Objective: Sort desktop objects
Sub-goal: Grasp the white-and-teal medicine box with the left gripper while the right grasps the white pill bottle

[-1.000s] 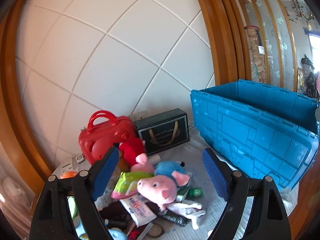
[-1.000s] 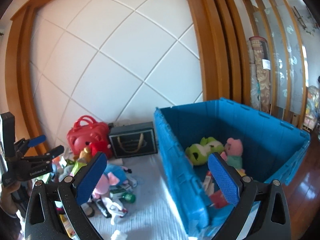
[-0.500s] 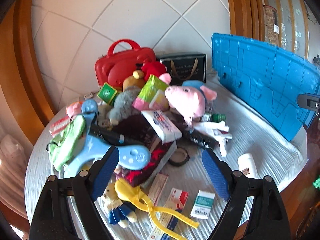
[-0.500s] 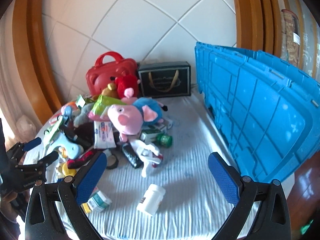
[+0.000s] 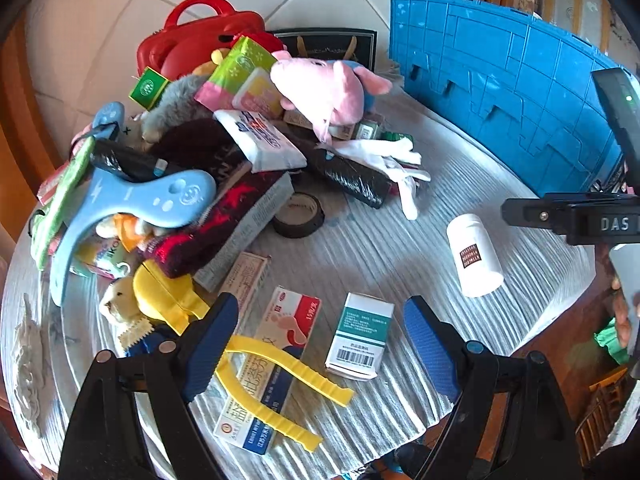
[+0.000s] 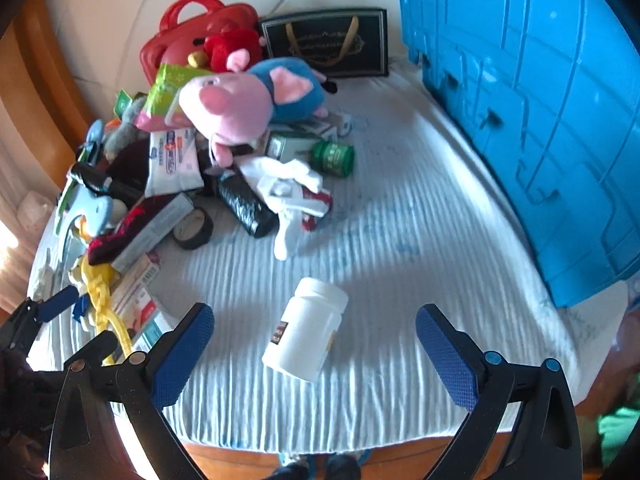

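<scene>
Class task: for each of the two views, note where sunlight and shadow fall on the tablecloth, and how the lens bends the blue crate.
Left wrist view: sharp, sun across the tablecloth, soft shadow near the white bottle; blue crate wall curves. Right wrist view: slightly soft, broad shadow bands across the middle of the cloth; the crate bulges strongly at the right edge.

The ribbed white cloth table cover point(image 6: 400, 216) is matt. The ribbed blue plastic crate point(image 6: 540, 120) is glossy. The white plastic bottle point(image 6: 306, 334) is smooth. The pink plush pig point(image 6: 228, 110) is fuzzy. The green-and-white cardboard box point(image 5: 358, 334) is smooth paper.
</scene>
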### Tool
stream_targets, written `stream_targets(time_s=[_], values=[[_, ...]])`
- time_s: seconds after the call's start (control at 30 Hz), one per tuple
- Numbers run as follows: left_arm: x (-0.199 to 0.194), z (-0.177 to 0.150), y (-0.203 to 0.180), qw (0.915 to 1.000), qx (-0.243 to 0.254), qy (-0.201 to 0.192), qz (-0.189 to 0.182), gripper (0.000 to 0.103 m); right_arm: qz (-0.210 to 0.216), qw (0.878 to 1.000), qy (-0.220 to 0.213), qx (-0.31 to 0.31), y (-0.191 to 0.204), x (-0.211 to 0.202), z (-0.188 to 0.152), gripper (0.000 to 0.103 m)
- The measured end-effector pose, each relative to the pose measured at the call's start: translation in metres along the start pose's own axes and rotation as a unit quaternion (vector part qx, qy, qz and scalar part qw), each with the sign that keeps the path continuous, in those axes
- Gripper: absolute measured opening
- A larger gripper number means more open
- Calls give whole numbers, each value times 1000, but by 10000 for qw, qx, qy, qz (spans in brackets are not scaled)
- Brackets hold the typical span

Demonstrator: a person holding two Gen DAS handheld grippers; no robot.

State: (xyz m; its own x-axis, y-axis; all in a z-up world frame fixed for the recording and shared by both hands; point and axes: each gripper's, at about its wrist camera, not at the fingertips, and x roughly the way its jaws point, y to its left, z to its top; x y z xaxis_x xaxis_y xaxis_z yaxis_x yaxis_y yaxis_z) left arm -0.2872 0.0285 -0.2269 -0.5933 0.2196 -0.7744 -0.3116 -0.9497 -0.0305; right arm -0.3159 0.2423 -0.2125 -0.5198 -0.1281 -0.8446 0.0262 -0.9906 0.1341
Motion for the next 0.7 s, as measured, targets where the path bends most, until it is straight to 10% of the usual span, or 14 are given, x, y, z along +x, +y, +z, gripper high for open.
stream_targets(time_s=[0.17, 0.33, 0.7], values=[[16, -7, -4, 9994, 99, 270, -191, 85, -27, 9978, 643, 134, 2, 50, -7, 86], [31, -7, -14, 9981, 344, 422, -275, 85, -64, 9950, 990, 70, -1, 77, -16, 46], [61, -11, -29, 9955, 632, 683, -158, 70, -61, 9954, 956, 96, -16, 73, -22, 45]])
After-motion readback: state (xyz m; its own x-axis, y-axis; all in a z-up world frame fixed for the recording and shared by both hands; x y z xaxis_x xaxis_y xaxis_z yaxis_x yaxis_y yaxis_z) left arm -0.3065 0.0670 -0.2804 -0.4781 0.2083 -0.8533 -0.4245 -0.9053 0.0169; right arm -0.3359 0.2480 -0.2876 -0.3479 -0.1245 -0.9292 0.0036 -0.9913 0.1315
